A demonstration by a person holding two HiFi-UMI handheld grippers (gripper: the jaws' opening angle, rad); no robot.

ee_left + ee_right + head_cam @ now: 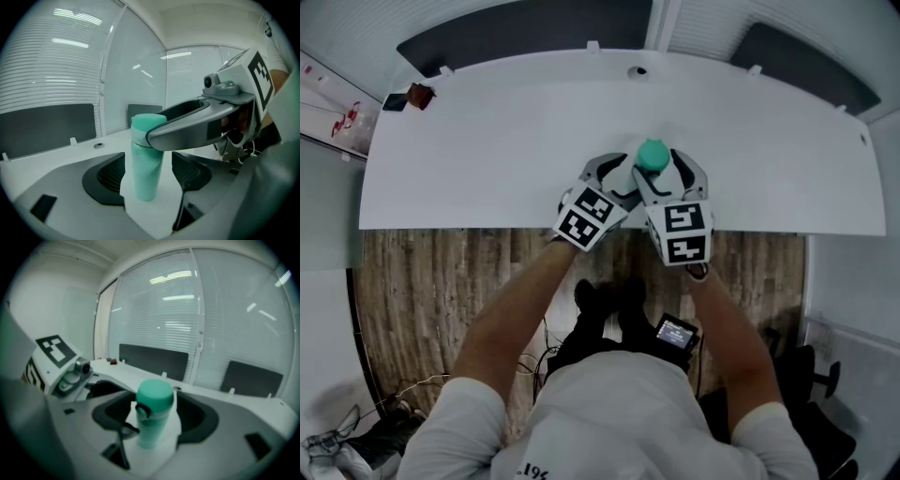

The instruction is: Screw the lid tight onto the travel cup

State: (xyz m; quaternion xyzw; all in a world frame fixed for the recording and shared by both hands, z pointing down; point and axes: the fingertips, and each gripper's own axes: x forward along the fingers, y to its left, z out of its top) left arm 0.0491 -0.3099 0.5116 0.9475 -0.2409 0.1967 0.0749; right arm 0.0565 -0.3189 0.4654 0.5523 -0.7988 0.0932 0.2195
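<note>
A teal travel cup (652, 155) stands upright on the white table (487, 159), its rounded lid (154, 397) seated on top. My left gripper (623, 176) is open; the cup body (146, 168) stands between its dark pads (111, 178), with white table showing on both sides. My right gripper (667, 171) is also open and straddles the cup from the other side. One grey finger of the right gripper (187, 127) crosses right in front of the lid's collar. A small dark latch (142, 411) sits on the collar.
A dark phone (394, 100) and a small reddish thing (419, 95) lie at the table's far left corner. A cable hole (638, 70) sits near the back edge. The table's front edge (487, 228) runs just behind my grippers, over wooden floor.
</note>
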